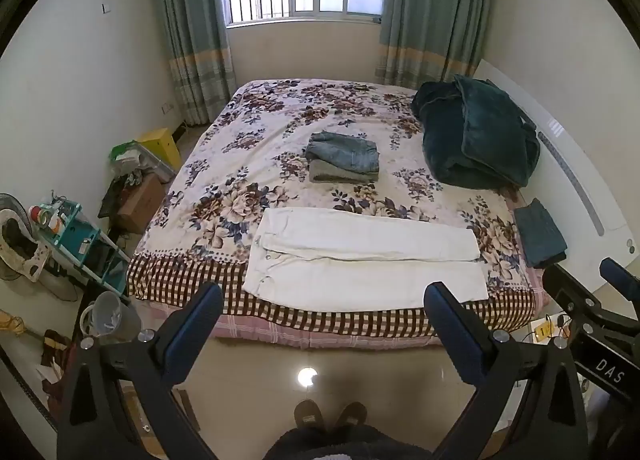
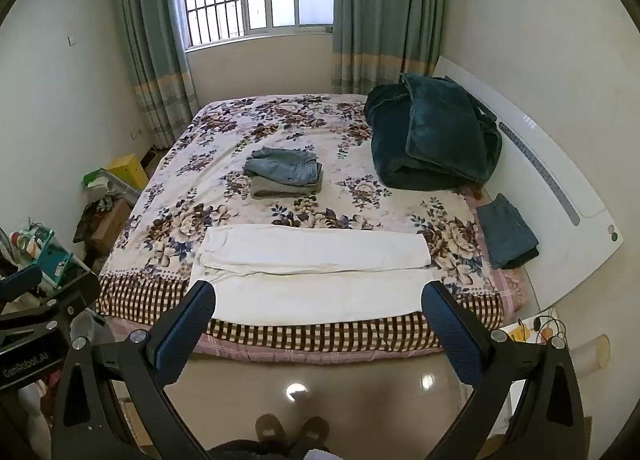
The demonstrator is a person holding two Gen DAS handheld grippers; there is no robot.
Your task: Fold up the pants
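Note:
White pants point(image 1: 360, 256) lie flat along the near edge of the floral bed, waist to the left, legs side by side pointing right; they also show in the right wrist view point(image 2: 308, 272). My left gripper point(image 1: 324, 296) is open and empty, held above the floor short of the bed's edge. My right gripper point(image 2: 318, 296) is open and empty at the same stand-off. The right gripper's body shows at the right of the left wrist view point(image 1: 592, 312).
A stack of folded jeans and grey pants point(image 1: 344, 158) sits mid-bed. A dark green blanket point(image 1: 476, 132) is piled at the far right, folded dark pants point(image 1: 540, 232) by the white headboard point(image 1: 580, 180). A teal cart point(image 1: 76, 236), boxes and clutter stand left of the bed.

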